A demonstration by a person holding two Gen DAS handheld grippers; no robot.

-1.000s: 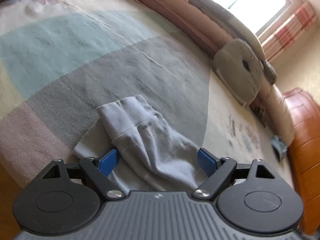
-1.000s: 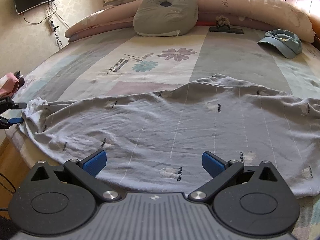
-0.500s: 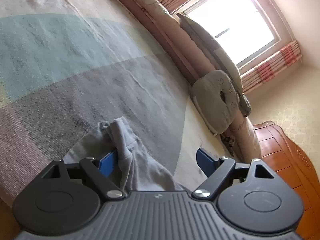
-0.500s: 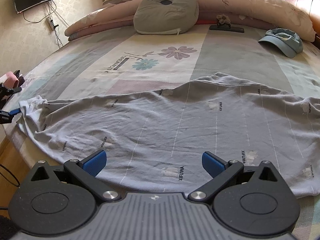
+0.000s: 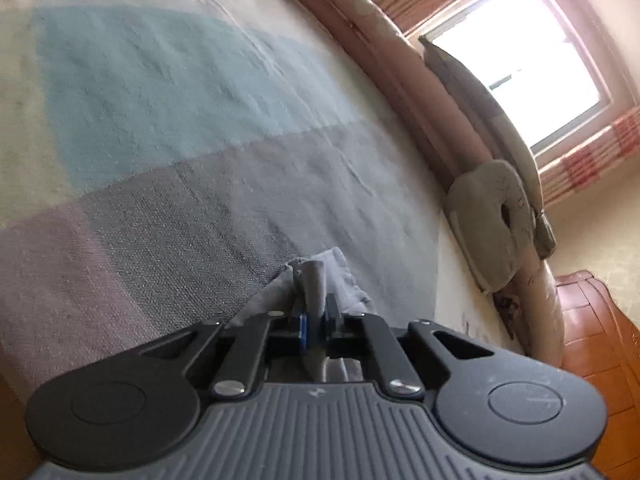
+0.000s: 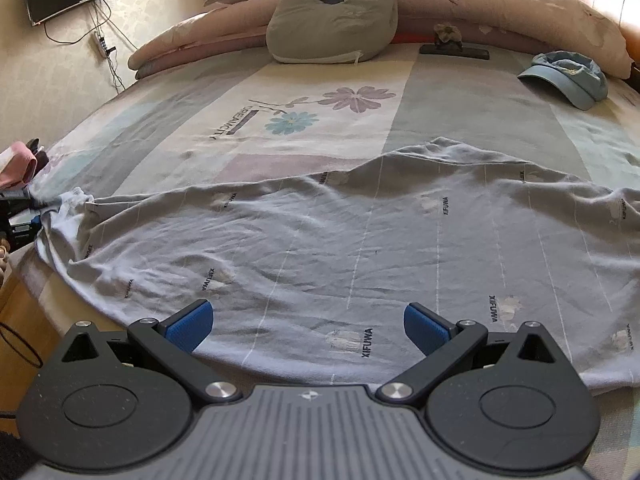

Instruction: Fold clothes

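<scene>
A light grey-blue T-shirt with small "XIFUWA" prints lies spread flat across the near part of the bed. My left gripper is shut on the end of its sleeve, which bunches up between the blue pads. In the right wrist view that gripper shows at the far left edge, holding the sleeve tip. My right gripper is open and empty, hovering just above the shirt's near hem.
The patchwork bedsheet carries a grey round cushion, long pink pillows, a blue cap and a dark flat object. Pink clothing lies at the left edge. A wooden headboard stands at the right.
My left gripper has closed on the sleeve end, which was loose between open jaws before, and has tilted and pulled it slightly outward. My right gripper has stayed open and nearly still.
</scene>
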